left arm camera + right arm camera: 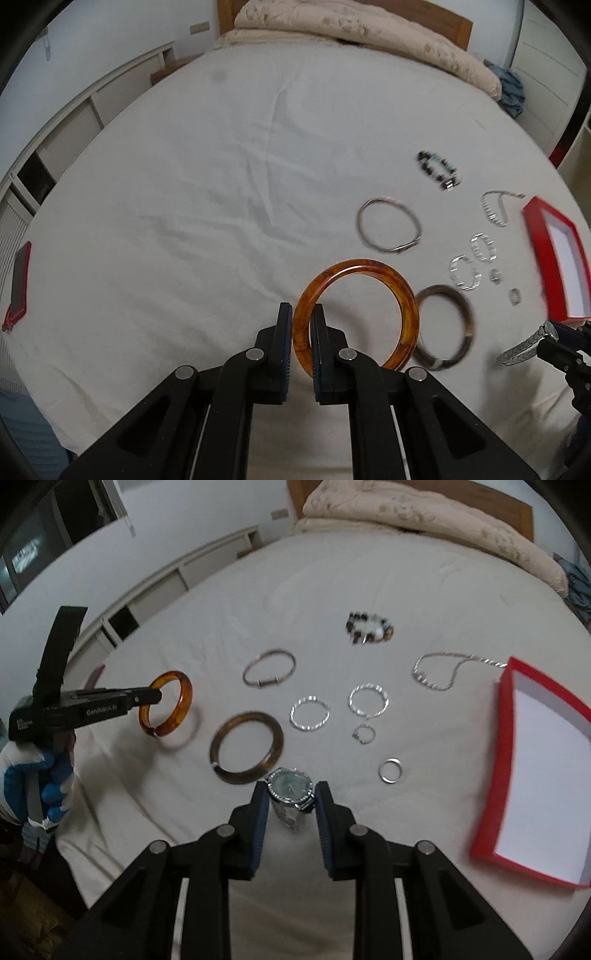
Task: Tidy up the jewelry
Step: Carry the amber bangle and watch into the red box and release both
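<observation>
My left gripper (302, 314) is shut on the amber bangle (369, 269), gripping its left rim and holding it above the white bed sheet; the right wrist view shows the same bangle (181, 705) lifted over its shadow. My right gripper (291, 794) is shut on a silver wristwatch (290, 786) with a blue-grey dial, its band hanging down between the fingers. The watch (524, 347) also shows at the right edge of the left wrist view. An open red box (502, 760) with a white inside lies on the right.
On the sheet lie a dark brown bangle (218, 746), a silver cuff bangle (269, 668), two sparkly silver hoops (309, 713), two small rings (390, 770), a silver chain (436, 672) and a beaded bracelet (369, 627). A beige duvet (424, 513) is piled at the headboard. A red object (18, 284) lies far left.
</observation>
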`<state>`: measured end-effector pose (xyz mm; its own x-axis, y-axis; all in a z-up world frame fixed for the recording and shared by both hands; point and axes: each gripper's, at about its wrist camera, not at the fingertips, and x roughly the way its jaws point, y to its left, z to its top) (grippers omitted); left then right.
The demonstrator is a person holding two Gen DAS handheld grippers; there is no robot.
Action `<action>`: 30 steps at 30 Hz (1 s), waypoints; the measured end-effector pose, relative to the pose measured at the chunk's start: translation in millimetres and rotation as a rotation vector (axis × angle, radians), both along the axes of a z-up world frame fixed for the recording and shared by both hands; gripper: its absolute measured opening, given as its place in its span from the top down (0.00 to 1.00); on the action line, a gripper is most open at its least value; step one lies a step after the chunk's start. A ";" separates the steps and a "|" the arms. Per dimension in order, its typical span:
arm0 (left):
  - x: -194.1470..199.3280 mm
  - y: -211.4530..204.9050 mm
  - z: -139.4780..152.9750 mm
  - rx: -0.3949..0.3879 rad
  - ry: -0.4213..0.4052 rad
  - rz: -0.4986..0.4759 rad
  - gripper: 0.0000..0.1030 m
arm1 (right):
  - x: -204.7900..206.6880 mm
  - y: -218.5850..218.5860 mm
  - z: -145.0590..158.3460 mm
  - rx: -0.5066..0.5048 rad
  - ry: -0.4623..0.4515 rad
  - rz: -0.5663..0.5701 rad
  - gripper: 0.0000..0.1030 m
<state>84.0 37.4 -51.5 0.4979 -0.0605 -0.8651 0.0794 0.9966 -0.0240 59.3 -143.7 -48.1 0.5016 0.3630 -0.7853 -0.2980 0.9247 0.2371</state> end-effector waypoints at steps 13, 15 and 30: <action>11.8 -128.9 56.4 -0.099 -0.053 -0.240 0.91 | -31.2 -99.0 67.2 -0.032 -0.157 -0.161 0.77; 19.7 -167.3 61.2 -0.103 -0.051 -0.300 0.91 | -26.3 -132.2 69.8 -0.057 -0.163 -0.204 0.77; 86.9 -370.9 0.8 0.098 -0.007 -0.553 0.91 | 56.2 -279.3 6.8 -0.119 -0.037 -0.309 0.77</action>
